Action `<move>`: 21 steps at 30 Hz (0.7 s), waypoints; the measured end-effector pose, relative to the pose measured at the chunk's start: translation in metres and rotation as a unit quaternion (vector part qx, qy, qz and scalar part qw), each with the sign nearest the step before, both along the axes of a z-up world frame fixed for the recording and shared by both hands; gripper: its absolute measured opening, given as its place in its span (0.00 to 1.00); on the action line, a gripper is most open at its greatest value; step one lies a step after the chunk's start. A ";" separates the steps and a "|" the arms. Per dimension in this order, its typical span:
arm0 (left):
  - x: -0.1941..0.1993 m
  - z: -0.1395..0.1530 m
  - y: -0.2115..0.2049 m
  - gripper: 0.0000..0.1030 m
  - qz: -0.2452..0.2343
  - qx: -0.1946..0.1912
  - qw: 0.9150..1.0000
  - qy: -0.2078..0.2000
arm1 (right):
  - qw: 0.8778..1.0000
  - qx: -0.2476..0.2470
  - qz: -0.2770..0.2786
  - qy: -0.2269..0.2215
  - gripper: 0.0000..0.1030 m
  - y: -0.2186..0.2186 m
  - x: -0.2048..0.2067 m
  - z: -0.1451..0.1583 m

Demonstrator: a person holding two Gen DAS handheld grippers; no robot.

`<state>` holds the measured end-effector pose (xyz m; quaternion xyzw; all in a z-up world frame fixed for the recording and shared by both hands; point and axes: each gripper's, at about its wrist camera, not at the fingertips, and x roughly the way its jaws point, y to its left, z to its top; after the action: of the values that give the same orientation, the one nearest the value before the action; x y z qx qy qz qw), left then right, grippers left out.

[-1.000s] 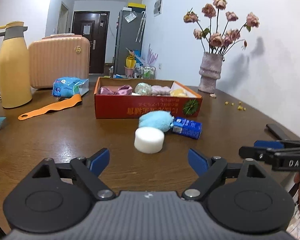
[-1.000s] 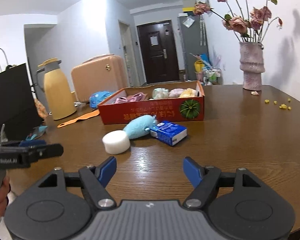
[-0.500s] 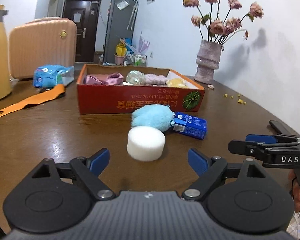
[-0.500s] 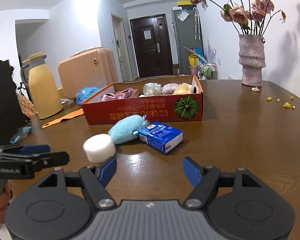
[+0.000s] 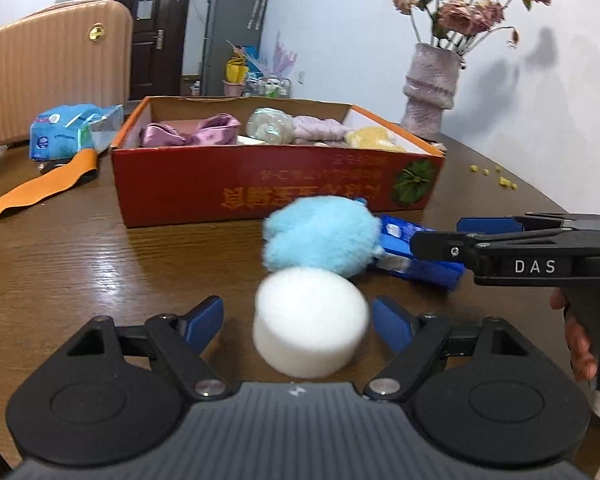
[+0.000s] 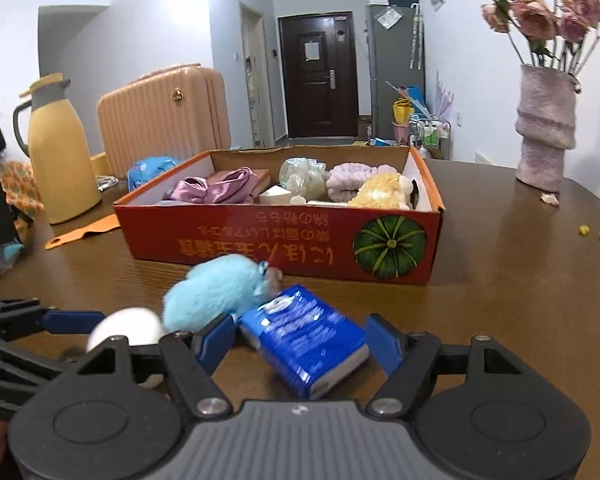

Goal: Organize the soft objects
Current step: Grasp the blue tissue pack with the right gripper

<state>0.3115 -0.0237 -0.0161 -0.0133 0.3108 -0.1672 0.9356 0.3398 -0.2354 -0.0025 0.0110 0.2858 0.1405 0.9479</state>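
A white round sponge lies on the wooden table between the open fingers of my left gripper, which do not touch it. A fluffy light-blue plush lies just behind it. A blue tissue pack lies between the open fingers of my right gripper, with gaps on both sides. The red cardboard box behind holds several soft items: purple satin cloth, a lilac scrunchie, a yellow plush. The right gripper also shows from the side in the left wrist view.
A pink vase with dried roses stands at the back right. A yellow thermos, a peach suitcase, a blue wipes pack and an orange strap are at the left. Yellow crumbs lie at the right.
Both grippers have moved forward and down. The sponge now lies between the left fingers and the tissue pack between the right fingers. Both stay open.
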 end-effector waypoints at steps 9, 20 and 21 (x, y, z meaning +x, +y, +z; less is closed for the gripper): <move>0.012 0.001 0.020 0.77 0.035 -0.014 0.999 0.010 | 1.000 -0.002 0.015 0.021 0.62 -0.002 0.011 -0.012; 0.006 0.001 0.019 0.77 0.059 0.003 0.998 0.005 | 0.999 -0.002 -0.022 0.028 0.59 -0.015 0.007 -0.012; 0.004 0.002 0.020 0.78 0.062 0.006 0.998 0.004 | 0.999 -0.011 -0.025 0.032 0.57 -0.013 0.006 -0.015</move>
<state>0.3155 -0.0037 -0.0140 -0.0277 0.3139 -0.1073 0.9430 0.3455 -0.2485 -0.0170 0.0125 0.3174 0.1132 0.9414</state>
